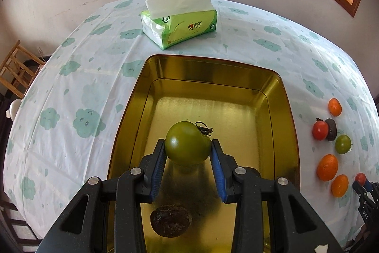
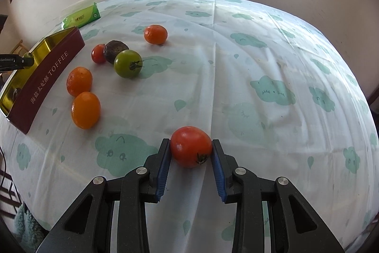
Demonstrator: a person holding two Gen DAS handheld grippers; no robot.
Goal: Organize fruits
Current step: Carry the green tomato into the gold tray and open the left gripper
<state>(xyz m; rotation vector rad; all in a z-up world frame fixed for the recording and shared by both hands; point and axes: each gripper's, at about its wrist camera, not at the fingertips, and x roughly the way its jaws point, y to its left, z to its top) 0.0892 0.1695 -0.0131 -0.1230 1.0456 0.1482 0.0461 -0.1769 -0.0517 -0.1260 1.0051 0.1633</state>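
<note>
The left tool (image 1: pixel 188 146) is clamped on a green tomato (image 1: pixel 187 146), its blue pads pressing the fruit's two sides, and holds it above the open gold-lined tin (image 1: pixel 132 96). Directly below and nearer the tool's body, a dark brown fruit (image 1: pixel 171 221) already lies on the tin floor. The right tool (image 2: pixel 191 146) is closed on a red tomato (image 2: pixel 191 146) low over the tablecloth (image 2: pixel 260 51), well to the right of the tin; whether that tomato rests on the cloth I cannot tell.

The step in hand looks like placing the green tomato in the tin. To do it well, I would lower the left tool toward the bare floor ahead of the brown fruit, so the two do not knock together, and release only when the tomato is close to the metal; a round fruit dropped from height would likely roll or bounce against the walls. The stem points up and to the right of the pads, so opening should not snag it.

Left of the right tool, beside the tin, three orange fruits, a second green tomato (image 2: pixel 128 63), a small red tomato (image 2: pixel 98 53) and a dark fruit (image 2: pixel 115 49) wait on the table.
</note>
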